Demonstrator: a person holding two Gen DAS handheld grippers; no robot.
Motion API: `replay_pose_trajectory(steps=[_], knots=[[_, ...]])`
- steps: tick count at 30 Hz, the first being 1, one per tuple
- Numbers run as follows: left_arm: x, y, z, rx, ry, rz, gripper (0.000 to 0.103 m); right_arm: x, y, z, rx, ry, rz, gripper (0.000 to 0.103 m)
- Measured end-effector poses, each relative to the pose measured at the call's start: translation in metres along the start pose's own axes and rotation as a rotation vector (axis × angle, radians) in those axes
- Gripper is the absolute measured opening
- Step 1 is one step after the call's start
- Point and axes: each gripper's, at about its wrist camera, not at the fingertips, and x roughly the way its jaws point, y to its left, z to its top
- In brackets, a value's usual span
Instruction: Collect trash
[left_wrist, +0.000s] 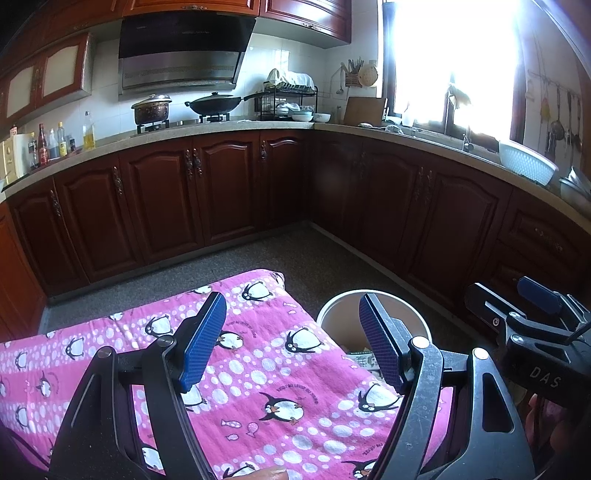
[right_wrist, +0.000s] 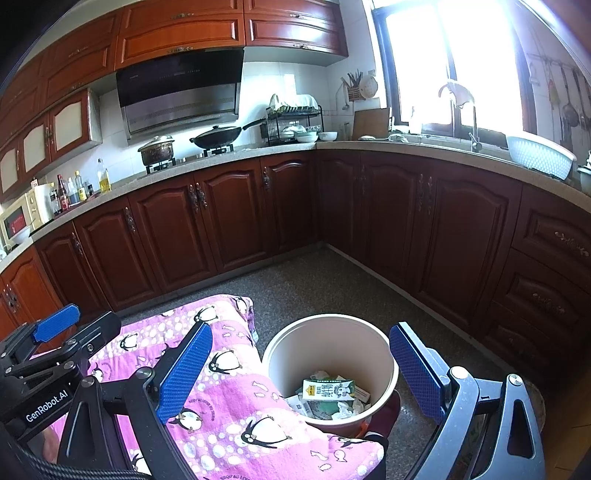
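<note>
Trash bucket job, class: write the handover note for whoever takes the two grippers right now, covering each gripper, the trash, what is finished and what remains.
Left gripper: open, empty, over the pink penguin-print cloth.
Right gripper: open, empty, above the round beige plastic bucket.
Trash: a green-and-white carton and crumpled paper lie inside the bucket, which stands on the floor beside the cloth.
Done: those pieces are binned.
Left: no loose trash visible on the cloth; check elsewhere.

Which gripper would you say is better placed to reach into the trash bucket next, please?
Probably the right. In its view the right gripper frames the bucket, with the carton plainly visible. The left gripper sits over the pink penguin cloth, the bucket off to its side. Both are open and empty.
</note>
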Motion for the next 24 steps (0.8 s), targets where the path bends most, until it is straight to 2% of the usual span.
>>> replay_pose_trajectory(steps=[24], knots=[[0.01, 0.0024, -0.0063, 0.016, 0.032, -0.039, 0.074, 0.0017, 0.0001, -0.0031, -0.001, 0.015, -0.011, 0.095]])
